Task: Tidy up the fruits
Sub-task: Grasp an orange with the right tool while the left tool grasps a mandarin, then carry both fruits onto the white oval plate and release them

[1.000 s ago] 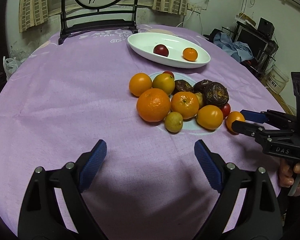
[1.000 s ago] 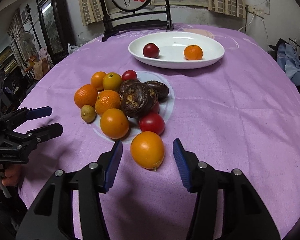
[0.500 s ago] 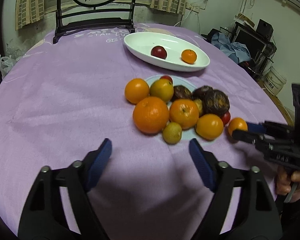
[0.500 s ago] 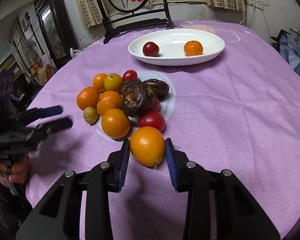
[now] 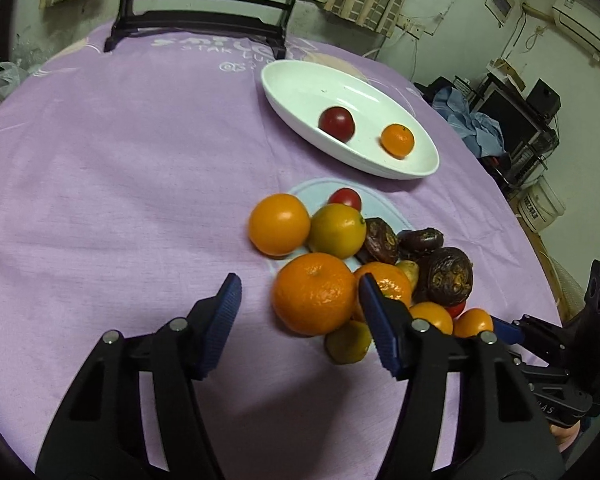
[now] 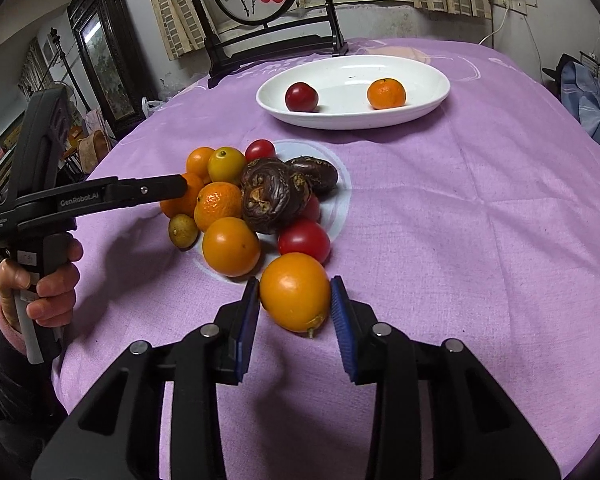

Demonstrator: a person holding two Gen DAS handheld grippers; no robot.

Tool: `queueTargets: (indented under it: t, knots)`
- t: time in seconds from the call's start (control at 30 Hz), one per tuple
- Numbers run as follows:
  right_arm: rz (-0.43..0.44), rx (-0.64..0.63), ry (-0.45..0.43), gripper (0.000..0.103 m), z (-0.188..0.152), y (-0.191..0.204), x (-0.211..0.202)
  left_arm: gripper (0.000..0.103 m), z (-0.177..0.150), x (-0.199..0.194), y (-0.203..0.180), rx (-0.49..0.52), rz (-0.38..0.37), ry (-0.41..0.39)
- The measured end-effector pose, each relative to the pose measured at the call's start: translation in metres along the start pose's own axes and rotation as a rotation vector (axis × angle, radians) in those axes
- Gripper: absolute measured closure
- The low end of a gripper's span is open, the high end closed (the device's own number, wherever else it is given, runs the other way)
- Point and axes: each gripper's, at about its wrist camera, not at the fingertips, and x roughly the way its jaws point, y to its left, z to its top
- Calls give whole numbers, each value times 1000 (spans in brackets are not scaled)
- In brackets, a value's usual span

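**Right Gripper Seated on Orange; Left Gripper Advancing on Pile**

Since one second ago, the right gripper [image 6: 295, 309] has narrowed from a wide spread to contact: both blue pads now sit against the flanks of the near orange [image 6: 295, 291], which was previously lying loose between the open fingers. Over the same interval the left gripper [image 5: 298, 300] has travelled forward from bare cloth to the near edge of the fruit pile [image 6: 256, 196].

**Gripper state**
- Right: closed onto the near orange, one pad on each side. The fruit appears to rest on or just above the purple tablecloth [image 6: 480, 240]; lift-off cannot be confirmed.
- Left: spread wide and holding nothing. Its right pad stands in front of a smaller orange, and the large mandarin [image 5: 314, 293] lies between the two pads without contact.

**Location of task items**
- White oval dish [image 6: 428, 108], far side of the table: contains one dark red fruit [image 6: 301, 97] and one small orange [image 6: 386, 93], well apart.
- Remaining fruit: clustered on and around a pale round patch near the table centre.

**Significance**
The grasp looks complete, so the likely next stage is lifting and carrying to the dish. The left gripper appears positioned to take the large mandarin.
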Motion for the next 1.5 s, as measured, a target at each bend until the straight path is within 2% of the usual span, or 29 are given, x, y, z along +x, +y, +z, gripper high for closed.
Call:
queueTargets:
  t: [0.1, 0.27, 0.53, 0.7, 0.83, 0.97, 1.1, 1.2, 1.3, 1.4, 1.5]
  knots:
    - [3, 3, 0, 67, 0, -1, 0, 48, -2, 8, -2, 1, -29, 30]
    - [7, 6, 0, 67, 0, -1, -1, 56, -2, 10, 2, -28, -53, 31]
    - [6, 1, -8, 67, 0, 0, -2, 57, -11, 3, 2, -34, -45, -2]
    - [9, -20, -48, 67, -1, 4, -8, 57, -17, -7, 3, -36, -37, -31]
    - [35, -34, -85, 67, 0, 6, -16, 57, -13, -21, -7, -5, -56, -85]
    - [35, -13, -164, 67, 29, -5, -27, 57, 16, -27, -28, 39, -61, -147]
    - [-41, 46, -267, 67, 86, -29, -19, 57, 63, -11, -53, 49, -59, -207]
    - [-40, 98, -252, 67, 122, -48, 10, 57, 93, 6, -56, 29, -35, -218]
    - [-58, 89, -222, 67, 143, -52, 44, 57, 128, 33, -49, 15, 45, -207]
    - [-55, 64, -169, 67, 152, -51, 69, 57, 147, 60, -34, -25, 62, -149]
    - [-63, 35, -132, 67, 156, -51, 84, 57, 152, 79, -24, -35, 78, -91]
